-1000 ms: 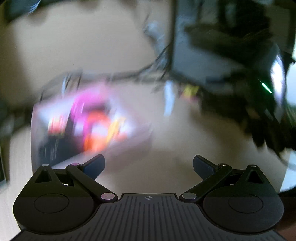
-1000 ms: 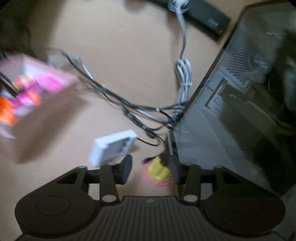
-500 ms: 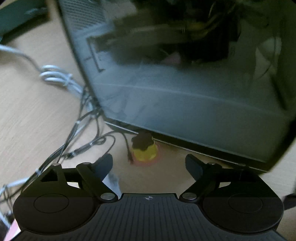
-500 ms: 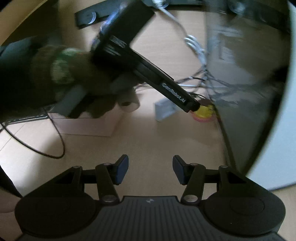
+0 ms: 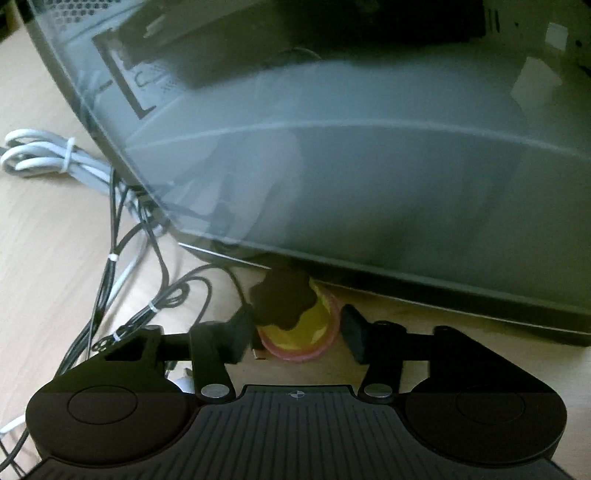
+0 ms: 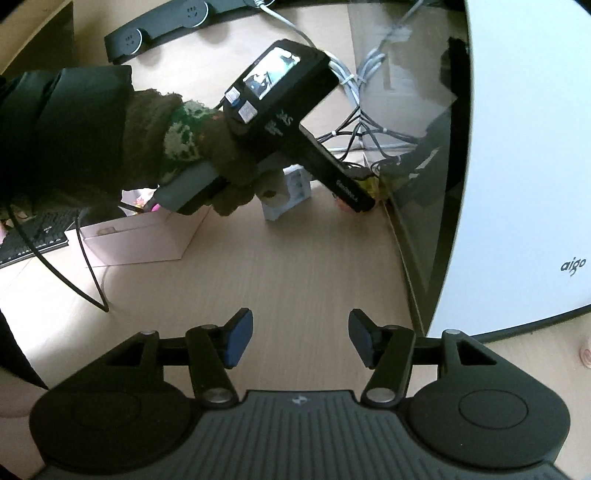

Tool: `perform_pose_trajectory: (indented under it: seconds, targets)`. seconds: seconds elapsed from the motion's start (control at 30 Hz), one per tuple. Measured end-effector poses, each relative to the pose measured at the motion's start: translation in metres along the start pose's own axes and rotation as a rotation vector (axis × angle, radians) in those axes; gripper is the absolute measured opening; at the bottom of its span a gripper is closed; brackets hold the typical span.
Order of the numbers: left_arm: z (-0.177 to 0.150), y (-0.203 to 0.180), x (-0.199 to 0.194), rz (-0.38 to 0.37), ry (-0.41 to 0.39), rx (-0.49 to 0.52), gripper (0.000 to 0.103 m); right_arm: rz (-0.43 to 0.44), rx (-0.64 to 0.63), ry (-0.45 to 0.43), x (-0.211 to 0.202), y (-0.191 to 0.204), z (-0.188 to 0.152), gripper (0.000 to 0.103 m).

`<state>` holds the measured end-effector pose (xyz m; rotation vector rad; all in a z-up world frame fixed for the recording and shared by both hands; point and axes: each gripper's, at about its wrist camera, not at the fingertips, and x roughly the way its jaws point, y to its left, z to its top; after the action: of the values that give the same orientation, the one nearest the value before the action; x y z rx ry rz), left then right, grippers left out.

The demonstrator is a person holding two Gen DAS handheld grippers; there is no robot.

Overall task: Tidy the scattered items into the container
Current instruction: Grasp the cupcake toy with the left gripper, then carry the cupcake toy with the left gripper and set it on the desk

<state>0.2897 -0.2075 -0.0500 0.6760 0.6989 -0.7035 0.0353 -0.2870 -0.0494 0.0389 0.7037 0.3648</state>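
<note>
A small toy cupcake (image 5: 310, 321), yellow with a brown top and a pink base, stands on the wooden desk against the foot of a dark glass computer case (image 5: 332, 147). My left gripper (image 5: 295, 332) straddles the cupcake and its jaws are closing. The left pad touches the toy; a thin gap shows at the right pad. From the right wrist view, a gloved hand holds the left gripper (image 6: 364, 201), its tips at the cupcake (image 6: 369, 182). My right gripper (image 6: 301, 338) hovers over bare desk with nothing between its fingers, jaws opening slightly. The pale pink box (image 6: 140, 243) sits at the left.
Tangled black and white cables (image 5: 122, 266) run along the case's left corner. A white plastic item (image 6: 291, 192) lies between the box and the cupcake. A keyboard (image 6: 33, 236) and a black power strip (image 6: 159, 26) lie further off. The case's white side (image 6: 517, 147) walls off the right.
My left gripper swung from the pink box to the cupcake by the case and narrowed its jaws around it. The right gripper backed away from the cupcake and widened a little.
</note>
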Motion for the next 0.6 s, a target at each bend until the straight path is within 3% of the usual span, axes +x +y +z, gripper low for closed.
perform_pose_trajectory:
  seconds: [0.07, 0.3, 0.4, 0.43, 0.53, 0.6]
  targets:
    - [0.0, 0.0, -0.003, 0.004, -0.003, -0.016, 0.047, -0.005, -0.002, -0.004, -0.001, 0.0, 0.002, 0.059]
    - [-0.01, -0.011, -0.044, -0.011, -0.023, -0.058, 0.043, -0.019, 0.002, 0.003, -0.01, -0.004, -0.003, 0.061]
    - [-0.022, -0.023, -0.075, -0.03, -0.045, -0.083, 0.04, -0.01, -0.023, 0.025, -0.009, -0.006, -0.005, 0.062]
    - [-0.027, -0.028, -0.085, -0.036, -0.048, -0.097, 0.033, -0.003, -0.033, 0.035, -0.008, -0.007, -0.006, 0.062]
    - [-0.049, -0.041, -0.114, -0.047, -0.036, -0.15, 0.032, 0.028, -0.074, 0.067, -0.006, -0.007, -0.008, 0.062]
    - [-0.063, -0.046, -0.126, -0.037, -0.02, -0.189, 0.024, 0.052, -0.102, 0.08, -0.005, -0.007, -0.009, 0.062]
